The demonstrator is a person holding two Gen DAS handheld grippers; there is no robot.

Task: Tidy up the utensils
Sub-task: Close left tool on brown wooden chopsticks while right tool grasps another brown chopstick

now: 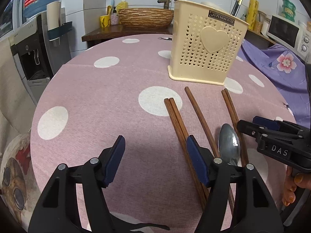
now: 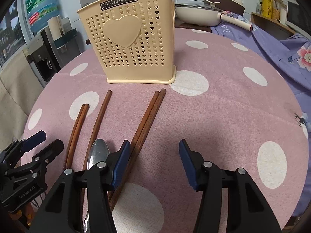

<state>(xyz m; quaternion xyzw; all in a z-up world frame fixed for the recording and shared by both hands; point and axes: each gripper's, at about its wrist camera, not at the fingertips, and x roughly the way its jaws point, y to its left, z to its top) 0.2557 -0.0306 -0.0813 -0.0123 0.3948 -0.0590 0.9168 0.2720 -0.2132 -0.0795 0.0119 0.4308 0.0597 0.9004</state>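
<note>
Cream plastic, pierced with little hearts, is forming the utensil holder (image 1: 208, 44), which is standing upright on the pink polka-dot tablecloth (image 1: 108, 104) toward the far side of the round table. In front of it, wooden chopsticks are lying flat on the cloth, pointing roughly toward the holder: a left pair (image 1: 176, 120) resting side by side, a single chopstick (image 1: 198, 116) in the middle, and a right pair (image 1: 231, 110) touching each other. A metal spoon (image 1: 229, 143) is lying bowl-up between the single chopstick and the right pair.

Low over the near edge of the table, the left gripper (image 1: 155, 155) is hovering with its jaws spread wide and nothing between them; its right finger is sitting over the left pair. The right gripper (image 2: 154, 159) is hovering likewise, level and aimed at the holder, jaws spread wide and gripping nothing, its left finger beside the right pair (image 2: 147, 120). From the left wrist view, the person's fingers (image 1: 291, 186) are showing under the right tool's handle at the frame's right edge.

Behind the table, a water dispenser (image 1: 33, 58) is standing at the left, and a lidded pan (image 2: 198, 13) is sitting beyond the holder.
</note>
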